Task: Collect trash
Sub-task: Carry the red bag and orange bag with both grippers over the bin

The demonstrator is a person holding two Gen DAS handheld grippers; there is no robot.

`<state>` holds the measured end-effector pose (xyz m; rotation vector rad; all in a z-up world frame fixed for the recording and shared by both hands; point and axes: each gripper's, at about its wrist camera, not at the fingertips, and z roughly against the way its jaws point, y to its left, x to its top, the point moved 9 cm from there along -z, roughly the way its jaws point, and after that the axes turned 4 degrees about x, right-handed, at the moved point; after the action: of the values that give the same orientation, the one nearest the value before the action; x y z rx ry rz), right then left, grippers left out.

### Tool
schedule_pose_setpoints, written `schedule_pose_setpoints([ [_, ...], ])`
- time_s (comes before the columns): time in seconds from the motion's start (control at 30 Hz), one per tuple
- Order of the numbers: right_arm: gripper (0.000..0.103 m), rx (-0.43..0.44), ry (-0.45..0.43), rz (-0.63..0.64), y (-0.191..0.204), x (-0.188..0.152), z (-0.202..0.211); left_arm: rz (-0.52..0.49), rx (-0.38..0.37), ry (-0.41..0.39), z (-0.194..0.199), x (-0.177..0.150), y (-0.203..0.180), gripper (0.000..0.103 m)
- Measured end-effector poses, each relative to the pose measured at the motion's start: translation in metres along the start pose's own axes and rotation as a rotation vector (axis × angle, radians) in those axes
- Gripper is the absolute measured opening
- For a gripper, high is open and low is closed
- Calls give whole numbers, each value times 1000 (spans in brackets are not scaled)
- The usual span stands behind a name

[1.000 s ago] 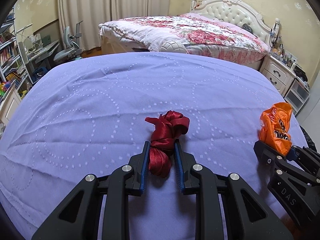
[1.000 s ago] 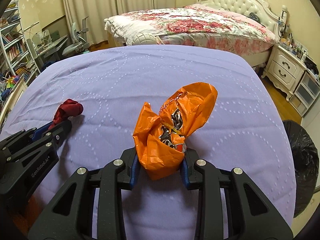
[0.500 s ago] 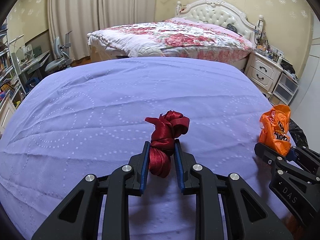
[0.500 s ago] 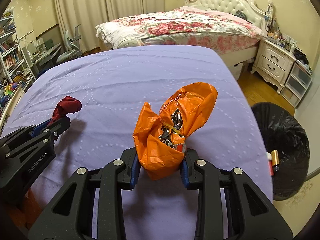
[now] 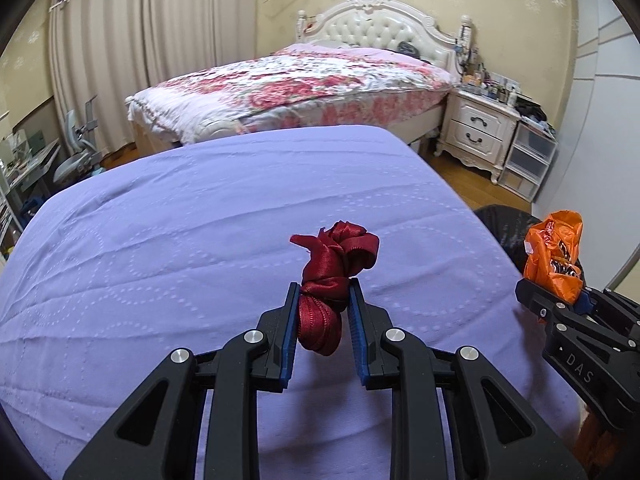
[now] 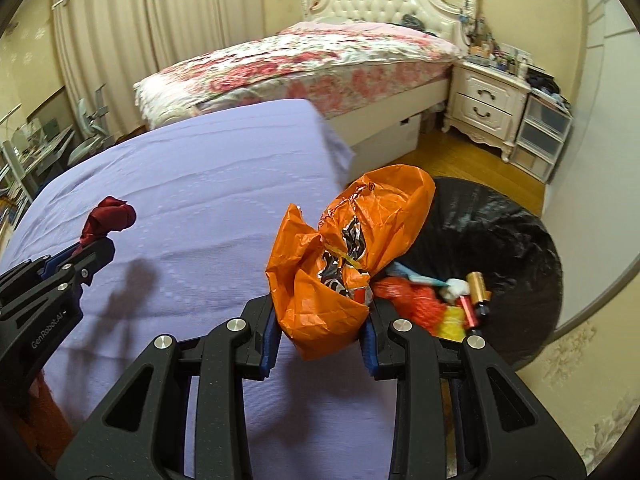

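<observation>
My left gripper [image 5: 323,295] is shut on a bundle of dark red ribbon [image 5: 332,268] and holds it above the purple cloth [image 5: 200,240]. My right gripper [image 6: 322,312] is shut on a crumpled orange snack wrapper [image 6: 340,260] at the cloth's right edge, beside the black trash bag [image 6: 500,232]. The bag is open on the floor and holds several pieces of trash [image 6: 448,300]. The wrapper [image 5: 554,256] and right gripper [image 5: 556,300] also show at the right of the left wrist view. The ribbon [image 6: 108,220] and left gripper [image 6: 86,250] show at the left of the right wrist view.
A bed with a floral cover [image 5: 300,84] stands behind the purple cloth. A white nightstand [image 5: 476,128] and plastic drawers [image 5: 528,160] are at the right. A desk and chair [image 5: 76,152] are at the left. A wooden floor [image 6: 460,156] lies around the bag.
Both grippers have swung right with their loads. The trash bag has come into full view under the right gripper, and the wrapper now hangs at the cloth's right edge.
</observation>
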<state>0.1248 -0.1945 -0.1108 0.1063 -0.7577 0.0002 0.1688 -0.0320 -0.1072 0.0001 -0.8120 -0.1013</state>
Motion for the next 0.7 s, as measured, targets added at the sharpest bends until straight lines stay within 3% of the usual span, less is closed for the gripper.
schedule_pose_setpoints([
  [0.37,31,-106,-35,-114,-83,3,15,-101,-96,-19,-7,16,-83,24],
  [0.7,32,-169,-65,-183,-135,21,12,-168,-122,-13,-33,33,-141,24],
])
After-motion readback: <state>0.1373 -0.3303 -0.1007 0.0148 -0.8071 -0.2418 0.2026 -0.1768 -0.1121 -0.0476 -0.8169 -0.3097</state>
